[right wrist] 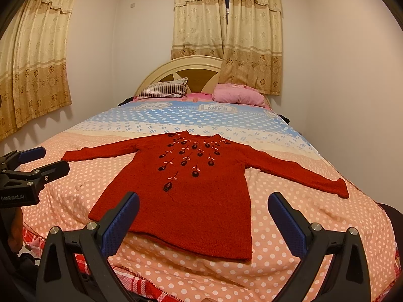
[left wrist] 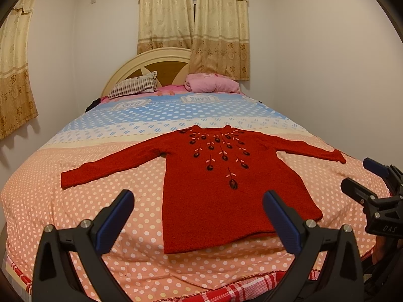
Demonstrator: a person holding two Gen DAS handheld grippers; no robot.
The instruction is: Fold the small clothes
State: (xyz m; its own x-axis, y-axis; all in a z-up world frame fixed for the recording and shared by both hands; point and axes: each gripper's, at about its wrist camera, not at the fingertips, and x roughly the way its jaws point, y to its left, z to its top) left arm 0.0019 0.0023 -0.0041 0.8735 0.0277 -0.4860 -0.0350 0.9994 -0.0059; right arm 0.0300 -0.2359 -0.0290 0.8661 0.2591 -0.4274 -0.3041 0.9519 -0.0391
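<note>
A small red knitted sweater (left wrist: 211, 191) with dark embroidered flowers lies flat and face up on the bed, both sleeves spread out sideways, neck toward the headboard. The same sweater (right wrist: 199, 196) shows in the right wrist view. My left gripper (left wrist: 197, 201) hovers open above the hem near the foot of the bed, nothing between its fingers. My right gripper (right wrist: 202, 203) is open too, above the hem's right part. The right gripper (left wrist: 362, 176) also appears at the right edge of the left wrist view, and the left gripper (right wrist: 45, 161) at the left edge of the right wrist view.
The bed has a pink and blue polka-dot cover (left wrist: 75, 201). A striped pillow (left wrist: 133, 86) and a pink pillow (left wrist: 211, 83) lie by the rounded headboard (left wrist: 151, 60). Curtains (left wrist: 194, 30) hang behind. Walls stand close on both sides of the bed.
</note>
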